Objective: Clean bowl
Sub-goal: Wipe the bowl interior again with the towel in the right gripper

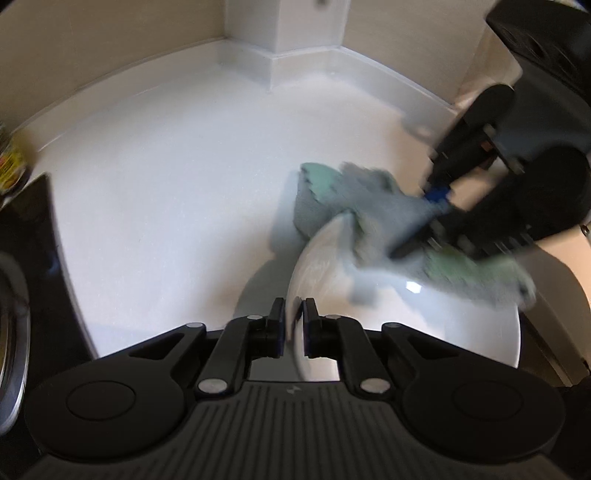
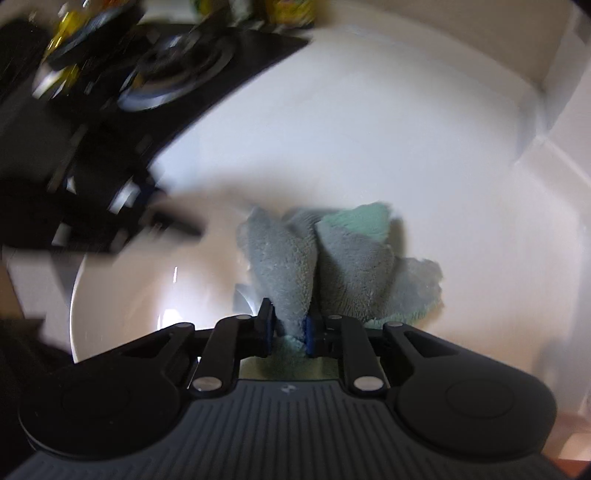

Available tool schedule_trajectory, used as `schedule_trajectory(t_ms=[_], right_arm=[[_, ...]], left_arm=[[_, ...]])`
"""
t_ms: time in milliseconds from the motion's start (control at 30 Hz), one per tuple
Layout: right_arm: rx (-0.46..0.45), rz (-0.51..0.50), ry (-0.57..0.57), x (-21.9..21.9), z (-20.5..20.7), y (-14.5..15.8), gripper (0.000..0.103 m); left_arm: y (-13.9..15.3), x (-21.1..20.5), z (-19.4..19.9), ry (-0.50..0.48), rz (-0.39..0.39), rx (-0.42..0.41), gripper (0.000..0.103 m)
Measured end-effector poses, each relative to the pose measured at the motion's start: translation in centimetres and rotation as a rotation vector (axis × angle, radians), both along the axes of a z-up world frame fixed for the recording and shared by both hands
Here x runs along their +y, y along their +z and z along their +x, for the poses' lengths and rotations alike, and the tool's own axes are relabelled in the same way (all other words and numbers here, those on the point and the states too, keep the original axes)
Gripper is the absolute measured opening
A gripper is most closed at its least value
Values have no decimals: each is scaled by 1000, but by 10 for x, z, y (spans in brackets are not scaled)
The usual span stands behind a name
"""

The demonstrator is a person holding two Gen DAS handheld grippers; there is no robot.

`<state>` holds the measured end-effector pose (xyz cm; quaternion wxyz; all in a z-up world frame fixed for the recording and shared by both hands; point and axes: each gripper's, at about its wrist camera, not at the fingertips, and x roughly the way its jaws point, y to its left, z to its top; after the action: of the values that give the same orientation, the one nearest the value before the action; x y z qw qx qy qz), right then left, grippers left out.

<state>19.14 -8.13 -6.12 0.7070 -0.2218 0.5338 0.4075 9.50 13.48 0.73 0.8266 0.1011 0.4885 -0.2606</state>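
A white bowl (image 1: 424,325) is held tilted above the white counter, its rim pinched between the pads of my left gripper (image 1: 294,321). A grey-green terry cloth (image 1: 373,206) drapes over the bowl's far rim and into its inside. My right gripper (image 1: 428,218) comes in from the right, shut on that cloth. In the right wrist view the cloth (image 2: 325,258) bunches up between the pads of the right gripper (image 2: 290,325), with the bowl (image 2: 147,291) below and to the left. The left gripper (image 2: 92,206) shows there as a dark blur on the bowl's rim.
The white counter (image 1: 184,166) runs to a back wall with a boxed corner (image 1: 266,48). A black stove top with a burner (image 2: 177,70) lies to the left, with yellow-labelled containers (image 2: 288,9) behind it. A black edge and a metal rim (image 1: 14,295) sit at the left.
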Motion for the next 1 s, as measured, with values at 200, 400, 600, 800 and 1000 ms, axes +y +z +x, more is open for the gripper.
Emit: schedule_trajectory(t_ms=[200,400,600,800,1000], right_arm=[[-25,-146,152,7,11,1,17],[-97,-115,204,29,23,0,17],[-70,-17,31,-3,21,2,13],[-71,-17,-12,-17,-6,-1,13],[-46,-117,160,-11,14,6,16]], left_arm=[[-4,-18,19,-238,65,-26,8],[-7,-19,32,-237,36,-15,11],[-7,-4,5,13,45,-4,21],[-11,1,8,15,11,1,6],[-11,-12,34,-206,82,-25,7]])
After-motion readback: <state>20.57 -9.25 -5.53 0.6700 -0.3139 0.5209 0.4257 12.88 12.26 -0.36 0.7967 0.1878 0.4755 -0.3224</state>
